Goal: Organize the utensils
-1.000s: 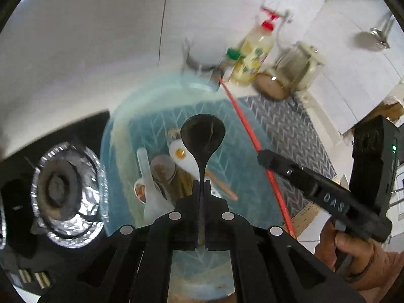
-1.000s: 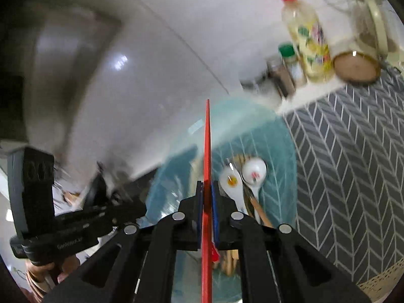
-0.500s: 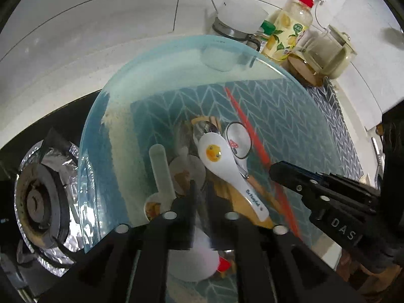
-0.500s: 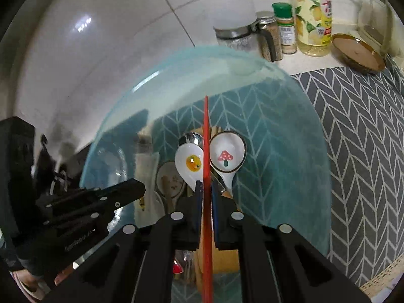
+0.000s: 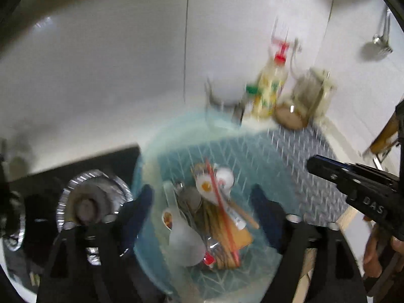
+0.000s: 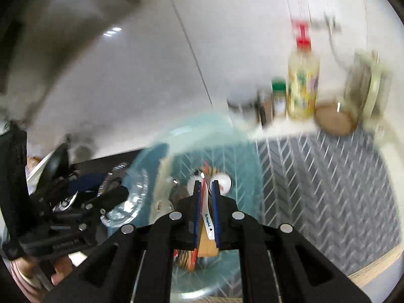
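White tiled wall (image 5: 113, 75) fills the field above and beyond both grippers. The table (image 6: 373, 272) carries a grey herringbone mat (image 6: 328, 189), ahead and to the right of the right gripper. A translucent blue-green bowl (image 5: 151, 151) sits on the mat directly below and ahead of both grippers, and it contains the utensils. A gas burner (image 5: 88, 202) with a foil surround lies to the left of the left gripper, beside the bowl. Beyond the bowl, against the wall, stand a yellow pump bottle (image 6: 303, 85) with a red top, a green-capped spice jar (image 6: 279, 96), a glass jar (image 6: 366, 91) and a round brown lid (image 6: 333, 120). Left gripper (image 5: 202, 207): jaws spread wide and opening, nothing between them; the utensils lie below the gap. Right gripper (image 6: 205, 207): jaws nearly pressed together, nothing pinched; the utensils seen through the narrow gap lie in the bowl below. Utensils in the bowl, in a heap: a frosted white ladle (image 5: 184, 242), wooden pieces (image 5: 227, 229), a white ceramic spoon (image 5: 217, 197) with a yellow mark on its bowl, a second white spoon (image 5: 226, 174) just beside it, and a thin red chopstick (image 5: 222, 209) lying across the heap. Both views are motion-blurred; finer detail cannot be determined.
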`<state>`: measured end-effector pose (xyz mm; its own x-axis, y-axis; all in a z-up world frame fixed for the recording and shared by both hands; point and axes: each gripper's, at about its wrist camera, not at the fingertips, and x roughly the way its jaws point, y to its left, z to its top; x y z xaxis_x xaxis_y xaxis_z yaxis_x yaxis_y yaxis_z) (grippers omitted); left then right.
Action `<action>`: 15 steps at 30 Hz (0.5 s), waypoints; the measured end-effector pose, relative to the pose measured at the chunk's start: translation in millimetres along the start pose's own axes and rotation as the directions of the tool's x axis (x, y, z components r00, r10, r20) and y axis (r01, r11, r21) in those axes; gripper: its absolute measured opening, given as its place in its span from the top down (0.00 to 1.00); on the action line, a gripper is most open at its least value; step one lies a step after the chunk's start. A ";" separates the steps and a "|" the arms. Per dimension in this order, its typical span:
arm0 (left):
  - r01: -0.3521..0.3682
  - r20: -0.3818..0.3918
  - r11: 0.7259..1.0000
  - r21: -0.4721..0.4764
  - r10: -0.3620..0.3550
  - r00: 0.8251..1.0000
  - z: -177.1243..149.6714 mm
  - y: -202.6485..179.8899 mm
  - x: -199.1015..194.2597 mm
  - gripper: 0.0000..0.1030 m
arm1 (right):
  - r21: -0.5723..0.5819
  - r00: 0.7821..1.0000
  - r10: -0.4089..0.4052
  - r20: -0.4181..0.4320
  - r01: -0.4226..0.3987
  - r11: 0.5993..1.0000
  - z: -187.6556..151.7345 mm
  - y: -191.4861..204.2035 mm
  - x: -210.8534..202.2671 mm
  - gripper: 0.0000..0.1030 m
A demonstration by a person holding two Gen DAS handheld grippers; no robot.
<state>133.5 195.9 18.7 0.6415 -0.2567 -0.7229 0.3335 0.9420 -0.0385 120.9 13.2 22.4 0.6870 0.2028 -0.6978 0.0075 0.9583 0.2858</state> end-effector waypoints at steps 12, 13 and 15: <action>-0.172 0.064 0.981 -0.090 0.178 0.982 -63.2 -83.6 -105.5 0.04 | -0.193 0.995 0.059 0.085 -0.042 0.980 -67.8 -27.2 -129.1 0.28; -0.171 0.056 0.981 -0.095 0.177 0.983 -72.4 -88.5 -108.4 0.04 | -0.197 0.995 0.066 0.080 -0.049 0.979 -71.6 -29.2 -132.1 0.28; -0.149 0.040 0.982 -0.115 0.155 0.987 -88.4 -92.1 -111.9 0.04 | -0.197 0.993 0.094 0.079 -0.077 0.977 -83.8 -34.4 -139.9 0.28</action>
<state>-30.0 157.0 42.2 0.7125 -0.1165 -0.6919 0.1526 0.9882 -0.0092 -36.3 -31.2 55.2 0.7397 0.2750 -0.6142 -0.1881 0.9608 0.2037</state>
